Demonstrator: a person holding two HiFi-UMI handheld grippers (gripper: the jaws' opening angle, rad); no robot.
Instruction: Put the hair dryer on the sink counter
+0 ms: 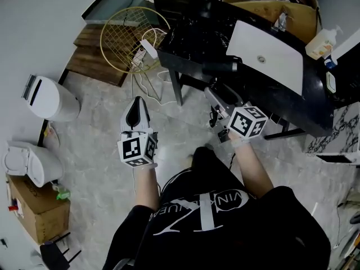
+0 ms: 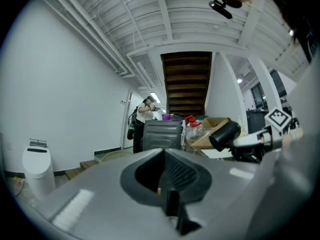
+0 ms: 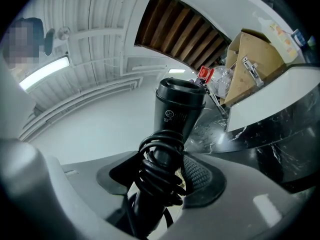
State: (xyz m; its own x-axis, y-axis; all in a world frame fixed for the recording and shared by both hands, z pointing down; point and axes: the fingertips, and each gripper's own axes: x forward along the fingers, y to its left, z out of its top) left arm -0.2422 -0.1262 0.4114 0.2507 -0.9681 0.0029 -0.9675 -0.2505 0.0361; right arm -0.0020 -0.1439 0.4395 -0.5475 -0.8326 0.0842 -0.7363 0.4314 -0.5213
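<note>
One hair dryer (image 3: 179, 106), handle hidden under coiled cord (image 3: 157, 171), sits clamped in your right gripper (image 3: 161, 180), counter (image 3: 290, 134) edge just ahead; left gripper (image 2: 167, 184) closed, empty.

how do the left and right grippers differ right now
The left gripper is shut on nothing; the right gripper is clamped on the hair dryer's cord-wrapped handle. The left gripper hangs over the floor; the right gripper reaches toward the sink counter. Both are shut.
</note>
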